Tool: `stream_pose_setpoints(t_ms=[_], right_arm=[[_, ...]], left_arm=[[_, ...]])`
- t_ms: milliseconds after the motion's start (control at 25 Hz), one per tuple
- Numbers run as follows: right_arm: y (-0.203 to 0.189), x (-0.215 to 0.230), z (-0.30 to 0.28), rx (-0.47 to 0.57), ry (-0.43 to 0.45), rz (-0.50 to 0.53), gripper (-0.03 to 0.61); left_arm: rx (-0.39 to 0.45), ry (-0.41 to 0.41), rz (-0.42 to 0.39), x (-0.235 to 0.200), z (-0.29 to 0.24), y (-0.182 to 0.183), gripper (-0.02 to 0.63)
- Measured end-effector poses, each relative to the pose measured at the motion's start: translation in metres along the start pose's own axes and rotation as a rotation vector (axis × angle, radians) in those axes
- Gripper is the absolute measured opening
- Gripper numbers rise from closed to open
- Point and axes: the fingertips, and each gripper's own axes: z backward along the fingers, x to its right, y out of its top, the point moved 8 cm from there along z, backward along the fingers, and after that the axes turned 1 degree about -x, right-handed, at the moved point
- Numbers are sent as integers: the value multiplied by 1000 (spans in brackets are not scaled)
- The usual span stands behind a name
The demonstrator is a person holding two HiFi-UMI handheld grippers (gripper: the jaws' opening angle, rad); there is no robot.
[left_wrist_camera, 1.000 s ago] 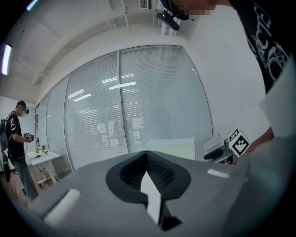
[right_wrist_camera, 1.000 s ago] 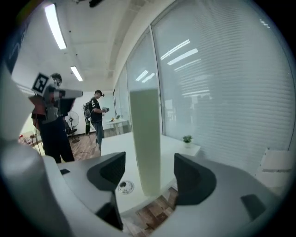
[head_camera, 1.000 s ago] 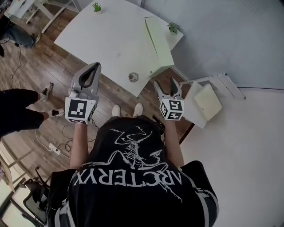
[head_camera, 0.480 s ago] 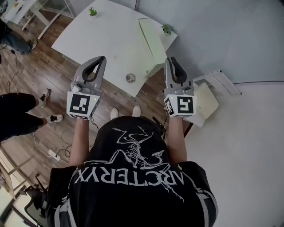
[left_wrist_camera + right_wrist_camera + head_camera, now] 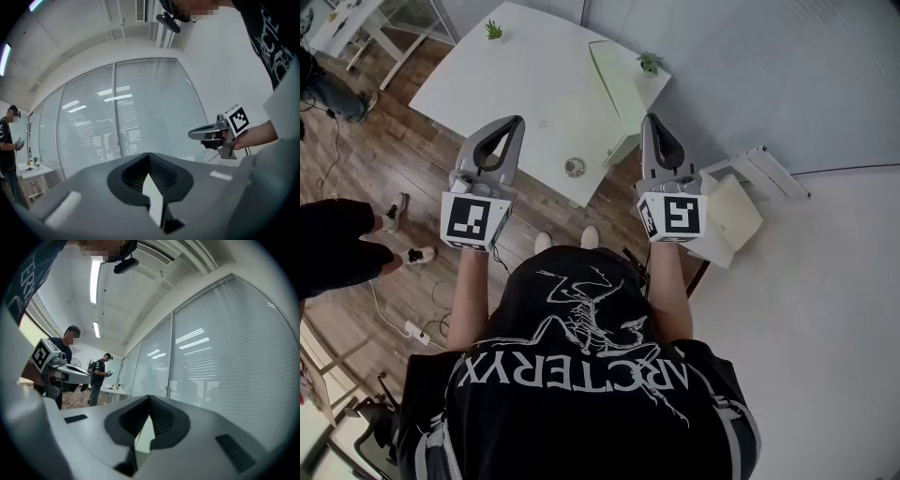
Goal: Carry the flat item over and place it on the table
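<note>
— Wooden floor point(image 5: 394, 150) below, white table point(image 5: 516, 84) ahead of both pairs of fingertips. How do the jaws stand?
— Left gripper point(image 5: 514, 124) and right gripper point(image 5: 651, 120): each pair pressed together at the tips, nothing between them.
— And the flat item?
— Pale green flat item point(image 5: 617, 80) sits at the table's right edge, just beyond the right fingertips, well right of the left ones.

The left gripper point(image 5: 149, 157) has its fingers point(image 5: 164, 174) closed together before a glass wall point(image 5: 117, 117), right gripper point(image 5: 193, 134) alongside.
</note>
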Motion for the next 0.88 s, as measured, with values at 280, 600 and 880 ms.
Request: stream_pose_setpoints(t_ms=[280, 600, 880], right_arm=[[1, -1, 1, 8, 0, 7, 11], [8, 2, 0, 10, -8, 17, 11], [5, 2, 2, 9, -3, 20, 9]], left_arm=[[5, 3, -13, 0, -2, 2, 9], [18, 13, -20, -6, -2, 9, 9], [18, 15, -23, -5, -3, 8, 9]])
